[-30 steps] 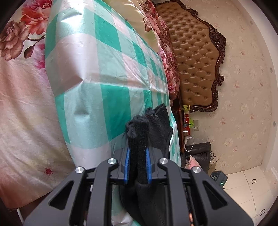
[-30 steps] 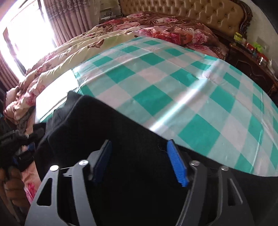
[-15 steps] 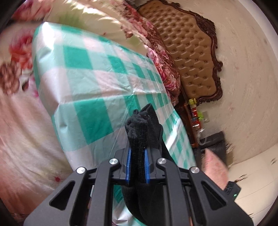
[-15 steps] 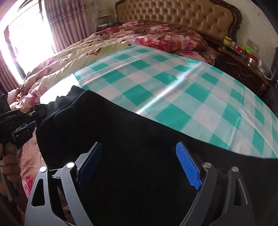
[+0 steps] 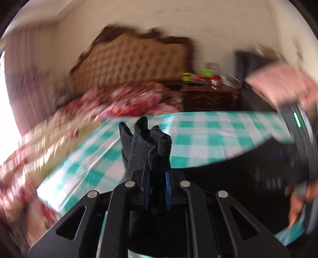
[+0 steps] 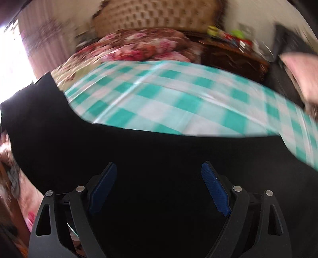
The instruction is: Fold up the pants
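Since the earlier frame my left gripper (image 5: 156, 190) has swung round: the tufted headboard (image 5: 137, 61), then at the right edge and tilted, now stands upright ahead of it, and both views are smeared with motion blur. My grip on the cloth is unchanged.

Left gripper: blue pads (image 5: 168, 191) pressed together on a bunched fold of the black pants (image 5: 148, 147). The pinched cloth stands up above the fingertips in a thick ridge. To the right in this view, the black fabric spreads in a broad sheet over the near part of the green-and-white checked cloth (image 5: 200, 137).

Right gripper (image 6: 159, 186): fingers spread wide, blue pads (image 6: 215, 191) well apart. The pants (image 6: 139, 150) fill the lower half of this view as a dark sheet lying across the near side of the checked cloth (image 6: 165, 95). I cannot tell whether the pads touch the fabric; nothing is pinched between them.

Surroundings: the checked cloth covers the bed. Beyond it lie floral bedding (image 6: 139, 47) and the headboard (image 6: 157, 15). A dark wooden nightstand (image 5: 210, 97) with small coloured items on top stands to the right of the bed. Bright window light enters at the left edge. My right hand (image 5: 298, 200) shows at the right edge of the left view, blurred.
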`<action>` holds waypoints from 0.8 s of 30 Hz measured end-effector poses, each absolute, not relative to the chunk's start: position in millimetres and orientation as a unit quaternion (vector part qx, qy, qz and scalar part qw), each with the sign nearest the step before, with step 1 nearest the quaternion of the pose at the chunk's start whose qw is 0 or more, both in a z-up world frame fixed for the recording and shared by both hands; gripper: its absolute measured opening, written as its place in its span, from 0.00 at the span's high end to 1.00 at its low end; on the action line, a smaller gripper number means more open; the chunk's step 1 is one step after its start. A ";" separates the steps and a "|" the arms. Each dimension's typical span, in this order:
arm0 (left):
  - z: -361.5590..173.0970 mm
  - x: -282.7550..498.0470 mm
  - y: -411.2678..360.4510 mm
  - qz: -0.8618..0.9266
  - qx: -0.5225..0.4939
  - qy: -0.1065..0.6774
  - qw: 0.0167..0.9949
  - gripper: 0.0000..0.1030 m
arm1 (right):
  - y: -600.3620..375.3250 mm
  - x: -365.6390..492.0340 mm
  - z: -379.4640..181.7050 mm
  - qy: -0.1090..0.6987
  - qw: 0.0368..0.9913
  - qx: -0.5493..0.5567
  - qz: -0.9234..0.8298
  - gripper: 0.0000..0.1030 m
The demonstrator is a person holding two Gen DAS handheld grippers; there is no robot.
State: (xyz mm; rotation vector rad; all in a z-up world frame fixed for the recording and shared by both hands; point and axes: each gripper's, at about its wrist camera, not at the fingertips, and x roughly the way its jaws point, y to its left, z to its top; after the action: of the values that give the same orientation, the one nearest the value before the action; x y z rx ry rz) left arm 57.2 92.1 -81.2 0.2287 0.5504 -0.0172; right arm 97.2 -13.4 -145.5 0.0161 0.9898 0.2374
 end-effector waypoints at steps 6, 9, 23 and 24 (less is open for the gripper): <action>-179.7 20.6 -24.5 -0.104 0.315 0.291 0.897 0.88 | -99.6 105.1 -148.7 0.507 0.841 0.151 0.114 0.19; -195.3 15.7 -29.6 -0.094 0.354 0.279 0.888 0.88 | -108.3 111.1 -155.1 0.527 0.813 0.199 0.147 0.18; -152.4 14.0 -3.5 -0.100 0.240 0.260 0.930 0.89 | -8.9 135.0 -189.8 0.642 0.680 0.228 0.271 0.19; -152.2 11.0 -4.2 -0.101 0.240 0.257 0.931 0.89 | -3.1 137.1 -191.8 0.644 0.677 0.227 0.273 0.18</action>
State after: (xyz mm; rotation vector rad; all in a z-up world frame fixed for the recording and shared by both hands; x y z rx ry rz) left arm 11.0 -4.2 -152.2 0.4914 0.5265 -0.2067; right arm 137.1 -3.1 -191.8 0.5109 1.4475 0.6129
